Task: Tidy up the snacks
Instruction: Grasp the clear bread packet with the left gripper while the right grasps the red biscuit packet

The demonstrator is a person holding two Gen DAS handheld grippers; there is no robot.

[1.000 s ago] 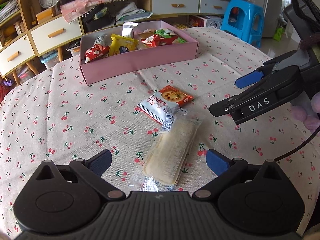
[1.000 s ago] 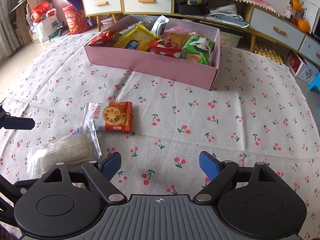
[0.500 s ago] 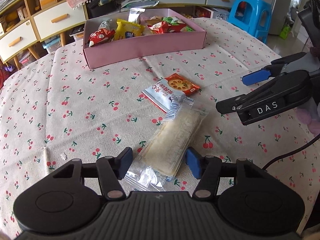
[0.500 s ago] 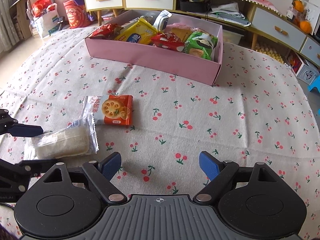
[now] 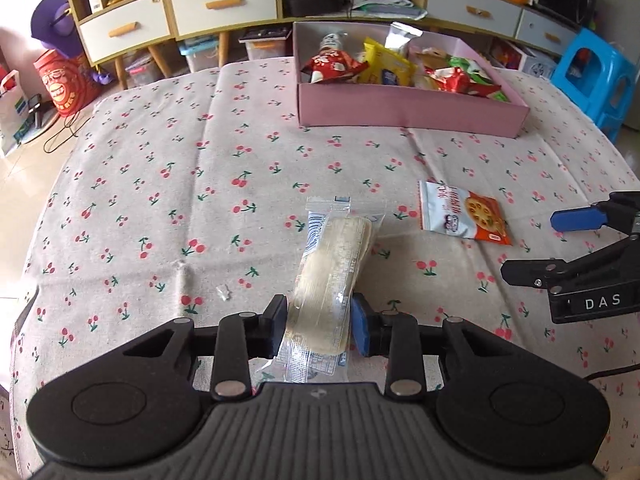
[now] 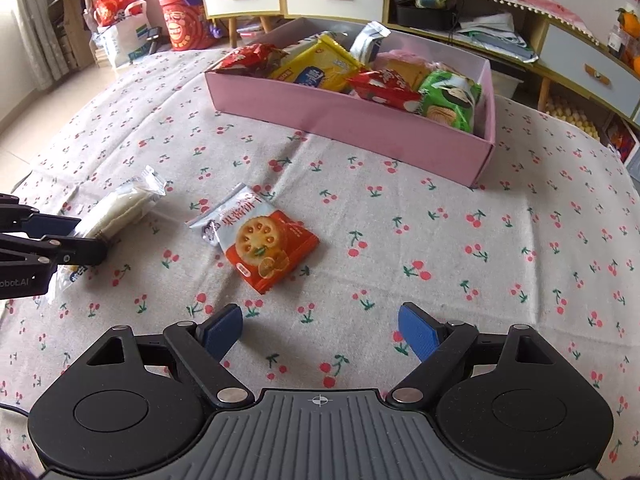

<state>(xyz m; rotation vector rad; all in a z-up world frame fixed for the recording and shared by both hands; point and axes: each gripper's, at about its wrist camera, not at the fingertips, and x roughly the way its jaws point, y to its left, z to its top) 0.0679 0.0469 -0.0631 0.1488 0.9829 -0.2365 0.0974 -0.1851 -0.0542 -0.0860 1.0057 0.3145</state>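
Note:
My left gripper (image 5: 318, 326) is shut on the near end of a clear-wrapped pale wafer pack (image 5: 334, 270), which points away over the cloth. From the right wrist view the same pack (image 6: 120, 206) sits at the left, in the left gripper (image 6: 86, 240). An orange and white biscuit packet (image 6: 258, 242) lies flat on the cloth just ahead of my right gripper (image 6: 320, 336), which is open and empty; the packet also shows in the left wrist view (image 5: 466, 214). The pink box (image 5: 408, 106) holding several snack packs stands at the far side of the table.
The table wears a cherry-print cloth (image 5: 168, 184). Behind it stand white drawer cabinets (image 5: 180, 8) and floor clutter. A blue plastic stool (image 5: 596, 76) stands at the far right. My right gripper's fingers (image 5: 576, 220) show at the right edge of the left wrist view.
My left gripper has closed on the wafer pack, lifted its end and swung it left, away from the biscuit packet. My right gripper has moved closer to the biscuit packet and stayed open.

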